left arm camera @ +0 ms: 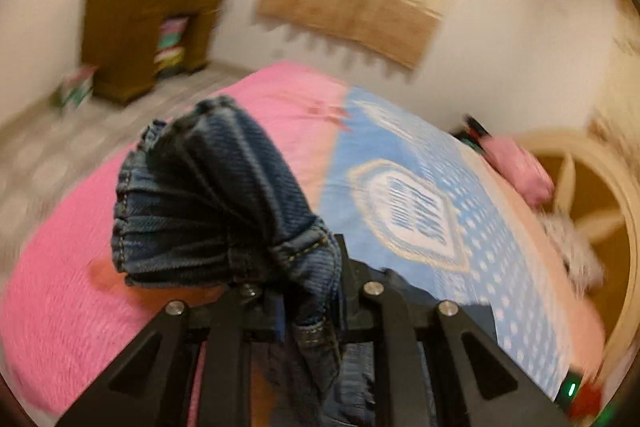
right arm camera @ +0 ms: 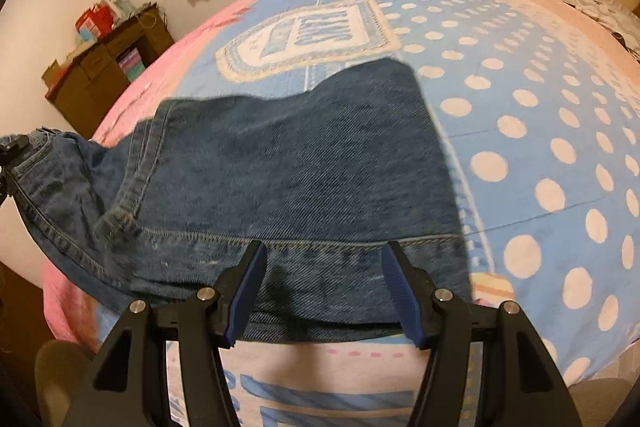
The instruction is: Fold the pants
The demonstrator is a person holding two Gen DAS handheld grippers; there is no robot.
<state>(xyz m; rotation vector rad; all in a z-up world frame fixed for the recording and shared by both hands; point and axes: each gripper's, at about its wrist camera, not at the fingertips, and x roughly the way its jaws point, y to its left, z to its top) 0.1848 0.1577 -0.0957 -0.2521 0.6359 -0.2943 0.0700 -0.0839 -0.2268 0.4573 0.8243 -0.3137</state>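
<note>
The pants [right arm camera: 280,163] are spread on the bed [right arm camera: 540,115], one end bunched and lifted in the left claw [left arm camera: 304,291], which is clamped on the denim. The right claw [right arm camera: 324,291] is held open just over the near hem, nothing gripped. For a clean fold, the lifted end should be carried across and laid edge to edge, while the near hem is pinned so the cloth is not dragged askew.
</note>
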